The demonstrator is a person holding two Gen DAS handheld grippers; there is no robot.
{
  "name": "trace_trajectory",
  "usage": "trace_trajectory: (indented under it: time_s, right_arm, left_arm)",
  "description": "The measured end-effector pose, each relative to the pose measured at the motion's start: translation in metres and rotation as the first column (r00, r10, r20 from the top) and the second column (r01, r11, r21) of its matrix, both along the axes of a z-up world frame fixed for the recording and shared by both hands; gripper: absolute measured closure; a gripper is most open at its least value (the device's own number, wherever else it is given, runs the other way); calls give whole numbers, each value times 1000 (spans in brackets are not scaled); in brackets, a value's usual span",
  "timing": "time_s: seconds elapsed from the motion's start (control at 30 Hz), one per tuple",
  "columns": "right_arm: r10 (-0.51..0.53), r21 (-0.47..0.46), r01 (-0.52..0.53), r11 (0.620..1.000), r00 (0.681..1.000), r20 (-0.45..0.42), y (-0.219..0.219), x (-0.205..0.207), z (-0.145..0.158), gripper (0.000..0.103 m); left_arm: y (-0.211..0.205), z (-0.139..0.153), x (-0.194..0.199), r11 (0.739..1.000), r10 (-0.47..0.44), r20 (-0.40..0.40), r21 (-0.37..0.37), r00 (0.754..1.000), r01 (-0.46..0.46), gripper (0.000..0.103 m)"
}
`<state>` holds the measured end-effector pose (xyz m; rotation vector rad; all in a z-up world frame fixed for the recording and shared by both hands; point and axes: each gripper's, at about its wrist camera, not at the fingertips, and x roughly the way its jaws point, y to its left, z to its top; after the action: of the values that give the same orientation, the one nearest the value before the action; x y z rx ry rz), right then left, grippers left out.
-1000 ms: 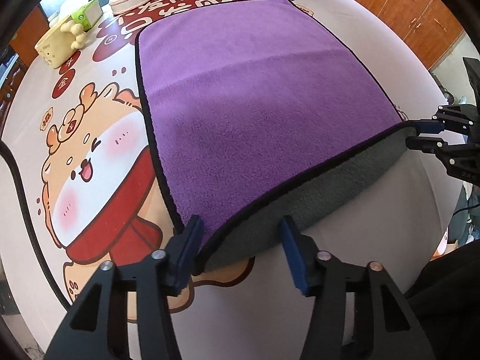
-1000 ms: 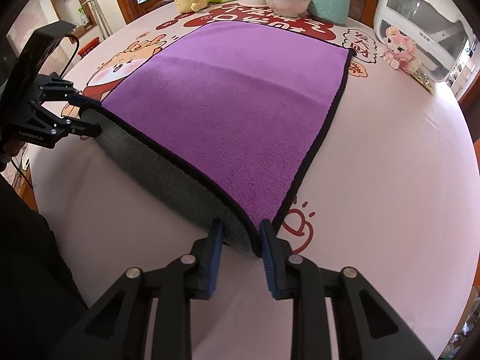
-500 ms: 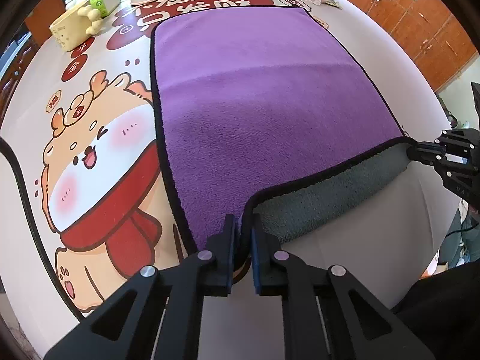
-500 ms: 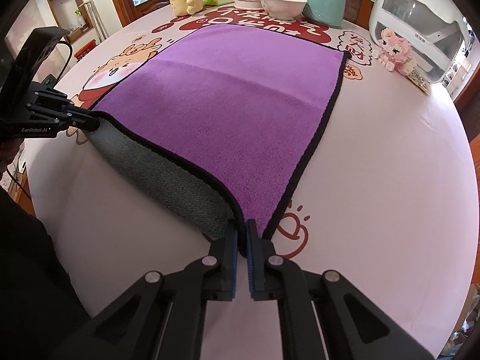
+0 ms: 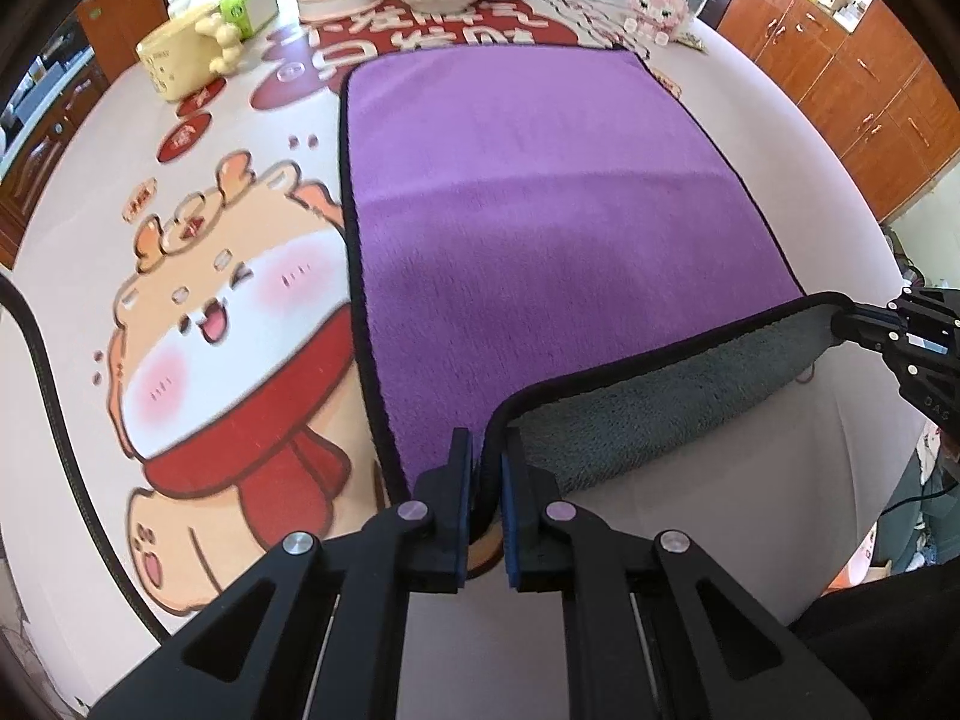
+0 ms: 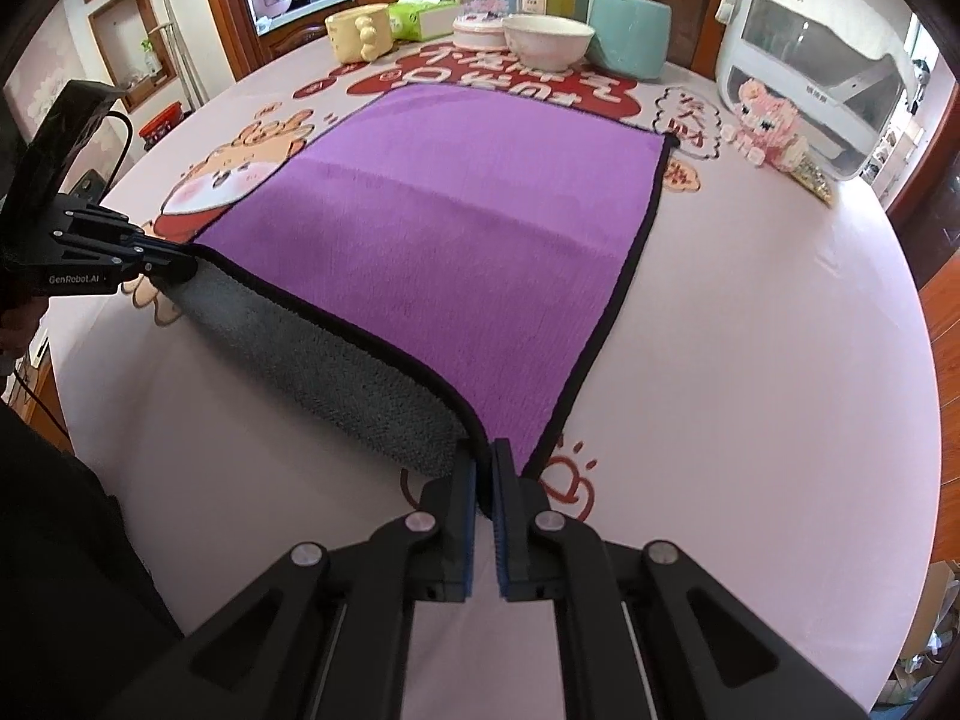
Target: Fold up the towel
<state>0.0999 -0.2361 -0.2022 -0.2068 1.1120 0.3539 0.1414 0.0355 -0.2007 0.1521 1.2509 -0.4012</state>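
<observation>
A purple towel (image 5: pixel 540 210) with a black hem and grey underside lies spread on the round table; it also shows in the right wrist view (image 6: pixel 456 222). My left gripper (image 5: pixel 487 456) is shut on the towel's near left corner. My right gripper (image 6: pixel 483 468) is shut on the near right corner. Both corners are lifted off the table, so the near edge hangs between them and shows its grey underside (image 5: pixel 648 408). The right gripper shows at the right of the left wrist view (image 5: pixel 840 315), and the left gripper at the left of the right wrist view (image 6: pixel 180 261).
The tablecloth (image 5: pixel 198 324) has a cartoon print. At the far edge stand a yellow mug (image 6: pixel 360 30), a tissue box (image 6: pixel 423 18), a lidded dish (image 6: pixel 477 30), a bowl (image 6: pixel 546 42), a teal jar (image 6: pixel 627 30), a white appliance (image 6: pixel 810 72) and a pink toy (image 6: pixel 765 126).
Both grippers closed on the towel's near corners, the left from wide open, the right from slightly open. Both have since lifted them, raising the near edge off the table.
</observation>
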Motion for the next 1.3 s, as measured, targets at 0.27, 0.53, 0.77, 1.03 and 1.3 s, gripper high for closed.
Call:
trace_trajectory:
  time_s: [0.27, 0.53, 0.77, 1.03, 1.3]
  right_arm:
    - [-17, -13, 18, 1000, 996, 92, 1, 18, 29, 99]
    - [-40, -19, 45, 999, 979, 199, 1, 55, 59, 99]
    - [-93, -6, 99, 995, 954, 286, -1, 100, 77, 99]
    - [-118, 4, 124, 992, 936, 331, -8, 147, 74, 99]
    - [-121, -1, 128, 992, 937, 328, -13, 198, 53, 99]
  left_arm:
    - [-10, 38, 23, 1000, 5, 94, 5, 996, -6, 96]
    - [-17, 70, 61, 999, 30, 198, 9, 980, -32, 96]
    - [-23, 91, 104, 998, 63, 289, 6, 955, -67, 96]
    - [-33, 87, 159, 992, 115, 344, 16, 932, -129, 96]
    - [-43, 54, 212, 983, 164, 310, 33, 936, -183, 96]
